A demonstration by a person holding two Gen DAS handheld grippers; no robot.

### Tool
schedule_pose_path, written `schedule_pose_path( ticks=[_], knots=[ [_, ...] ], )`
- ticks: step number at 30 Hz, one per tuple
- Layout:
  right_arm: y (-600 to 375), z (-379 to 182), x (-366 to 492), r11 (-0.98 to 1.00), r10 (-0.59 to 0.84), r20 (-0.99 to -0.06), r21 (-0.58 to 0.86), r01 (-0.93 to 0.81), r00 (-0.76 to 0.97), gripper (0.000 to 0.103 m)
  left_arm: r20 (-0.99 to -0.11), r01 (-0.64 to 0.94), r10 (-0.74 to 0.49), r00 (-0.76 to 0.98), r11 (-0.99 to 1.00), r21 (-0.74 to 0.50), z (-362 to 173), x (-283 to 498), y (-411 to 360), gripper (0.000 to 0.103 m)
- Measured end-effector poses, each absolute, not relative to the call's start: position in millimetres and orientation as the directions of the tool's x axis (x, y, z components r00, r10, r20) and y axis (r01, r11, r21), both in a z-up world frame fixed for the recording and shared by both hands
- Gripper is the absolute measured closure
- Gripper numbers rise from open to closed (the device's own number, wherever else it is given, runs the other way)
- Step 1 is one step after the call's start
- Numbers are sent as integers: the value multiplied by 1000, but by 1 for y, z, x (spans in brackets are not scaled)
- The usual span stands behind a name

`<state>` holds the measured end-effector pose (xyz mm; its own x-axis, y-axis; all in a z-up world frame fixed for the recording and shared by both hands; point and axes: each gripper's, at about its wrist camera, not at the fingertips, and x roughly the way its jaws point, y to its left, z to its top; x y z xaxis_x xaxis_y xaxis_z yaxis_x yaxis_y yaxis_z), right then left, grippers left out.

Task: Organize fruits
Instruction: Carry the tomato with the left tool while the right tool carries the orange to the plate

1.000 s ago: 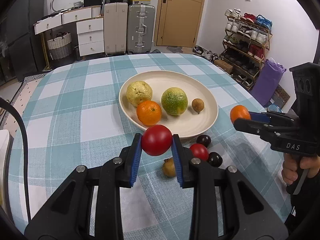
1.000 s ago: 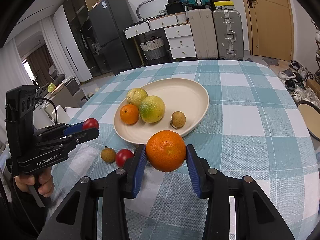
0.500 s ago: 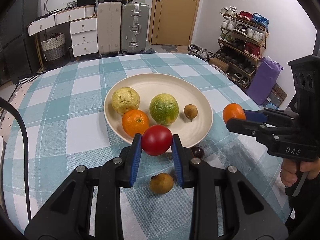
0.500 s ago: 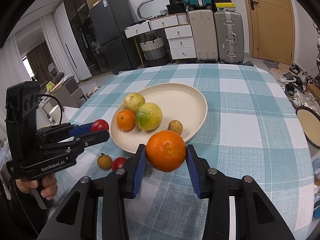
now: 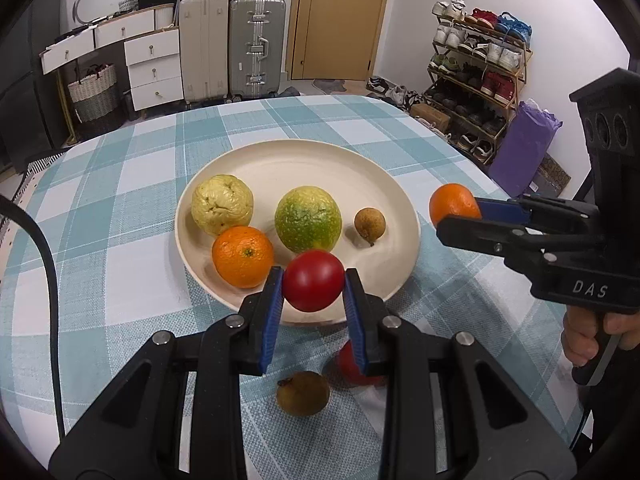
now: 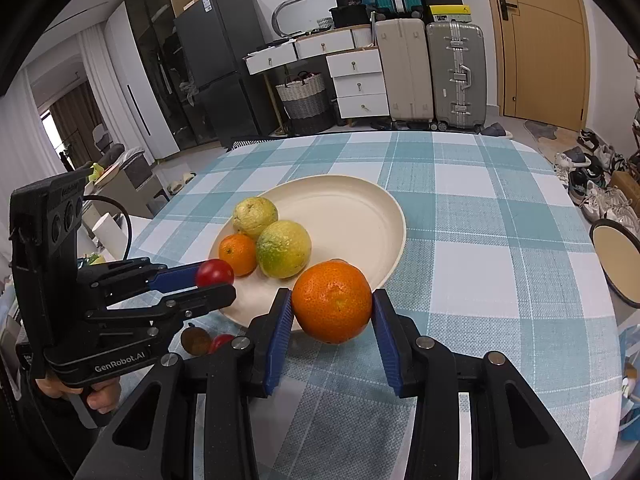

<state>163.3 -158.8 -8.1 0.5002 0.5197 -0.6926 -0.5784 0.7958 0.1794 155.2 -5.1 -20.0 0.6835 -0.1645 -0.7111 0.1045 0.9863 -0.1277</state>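
My left gripper (image 5: 313,285) is shut on a small red tomato (image 5: 313,280), held above the near rim of the cream plate (image 5: 320,160). My right gripper (image 6: 332,312) is shut on an orange (image 6: 332,301), held just off the plate's (image 6: 360,200) near right edge. On the plate lie a pale yellow guava (image 5: 222,204), an orange (image 5: 243,256), a green-yellow citrus (image 5: 308,218) and a small brown fruit (image 5: 369,221). A brown fruit (image 5: 303,393) and a red fruit (image 5: 352,364) lie on the cloth below my left fingers.
The table wears a teal and white checked cloth (image 5: 120,208). A round stool (image 6: 618,260) stands off its right side. A shoe rack (image 5: 476,64) and suitcases (image 5: 256,48) line the room behind. A hand (image 5: 588,336) holds the right gripper's handle.
My left gripper carried the tomato forward from over the cloth to above the plate's near rim. The loose fruits on the cloth now sit under its fingers. The right gripper barely shifted.
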Motion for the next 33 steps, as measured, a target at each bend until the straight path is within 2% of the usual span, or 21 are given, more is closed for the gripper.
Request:
schedule_pose_path(
  ticks=[22,33],
  knots=[
    [-136,-26,181,771,520,-729,176,-612,446,62,-748,95,-141,649,990,-104,-41,177,-2,76],
    [-112,-35,179,739,521,-752,160,-655,404,62,-738,77,-139,660,990,-118,-42,180,9,76]
  ],
)
